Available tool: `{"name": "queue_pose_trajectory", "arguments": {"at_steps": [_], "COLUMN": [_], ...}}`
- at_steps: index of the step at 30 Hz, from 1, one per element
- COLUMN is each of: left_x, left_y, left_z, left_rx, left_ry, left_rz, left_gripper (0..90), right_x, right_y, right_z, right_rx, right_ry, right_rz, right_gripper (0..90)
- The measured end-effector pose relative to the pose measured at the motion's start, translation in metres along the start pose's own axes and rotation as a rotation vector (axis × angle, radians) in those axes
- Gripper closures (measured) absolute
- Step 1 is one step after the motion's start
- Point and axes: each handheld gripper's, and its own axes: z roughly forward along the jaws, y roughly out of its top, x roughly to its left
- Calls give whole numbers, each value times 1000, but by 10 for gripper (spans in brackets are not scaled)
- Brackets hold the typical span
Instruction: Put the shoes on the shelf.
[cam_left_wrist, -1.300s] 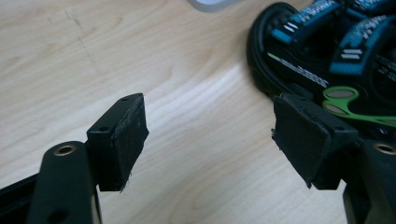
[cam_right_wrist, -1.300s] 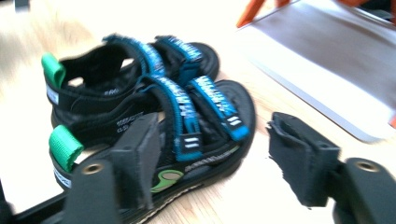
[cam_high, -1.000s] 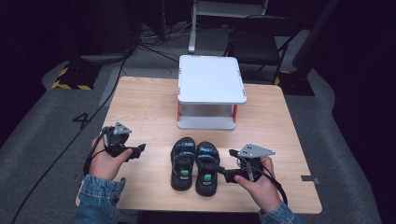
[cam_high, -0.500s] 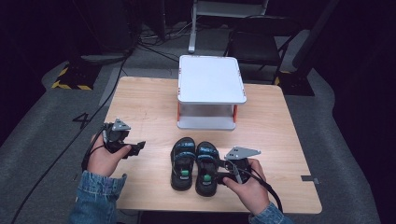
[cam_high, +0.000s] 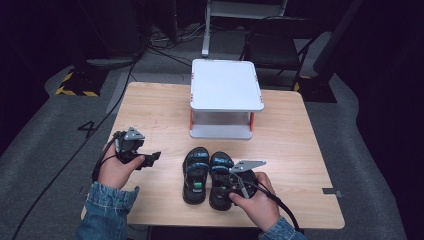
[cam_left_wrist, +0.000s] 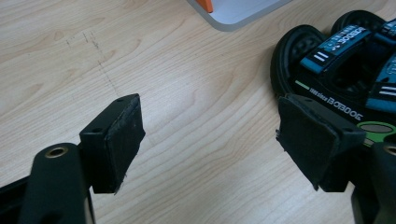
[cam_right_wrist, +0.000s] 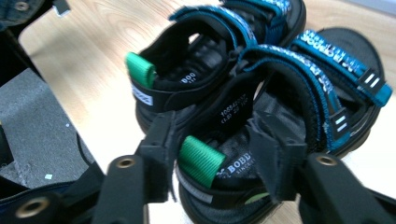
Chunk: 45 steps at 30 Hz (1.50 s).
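Note:
Two black sandals with blue straps and green heel tabs stand side by side on the wooden table (cam_high: 150, 110): the left sandal (cam_high: 196, 172) and the right sandal (cam_high: 220, 172). My right gripper (cam_high: 229, 189) is at the right sandal's heel. In the right gripper view its jaws (cam_right_wrist: 215, 158) have just been closing and then eased a little. Their pads now press on both sides of the heel strap (cam_right_wrist: 233, 172) with its green tab. The other sandal (cam_right_wrist: 205, 51) lies beyond. My left gripper (cam_high: 152, 159) rests open to the left, and the left gripper view (cam_left_wrist: 210, 140) has bare wood between its jaws and the sandals (cam_left_wrist: 336, 60) at right.
A white two-level stand (cam_high: 226, 85) with orange posts sits at the back middle of the table. A dark chair (cam_high: 272, 45) and cables lie on the floor behind. Bare wood stretches left and right of the sandals.
My right hand has slid left to the right sandal's heel and its jaws have narrowed around the heel strap. The left hand has hardly moved.

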Motion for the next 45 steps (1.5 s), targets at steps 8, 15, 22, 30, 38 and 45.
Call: {"name": "queue_pose_trajectory", "arguments": {"at_steps": [8, 15, 22, 30, 38, 45], "left_x": [-4, -5, -11, -21, -19, -21], "left_y": [4, 3, 4, 7, 6, 6], "left_z": [8, 9, 12, 18, 18, 19], "left_rx": [13, 23, 28, 41, 46, 45], "left_ry": [-27, -22, -26, -28, -25, -42], "left_rz": [25, 39, 45, 101, 101, 102], "left_gripper": [229, 230, 232, 234, 234, 234], "right_x": [-4, -2, 8, 14, 12, 17], "right_y": [12, 21, 21, 21, 24, 21], "right_z": [19, 30, 38, 49, 48, 57], "right_rx": [-48, -63, -56, -65, -64, -77], "right_ry": [-1, 40, -14, -34, -79, -128], "right_rz": [57, 135, 125, 173, 154, 143], "right_gripper": [504, 453, 398, 347, 362, 340]}}
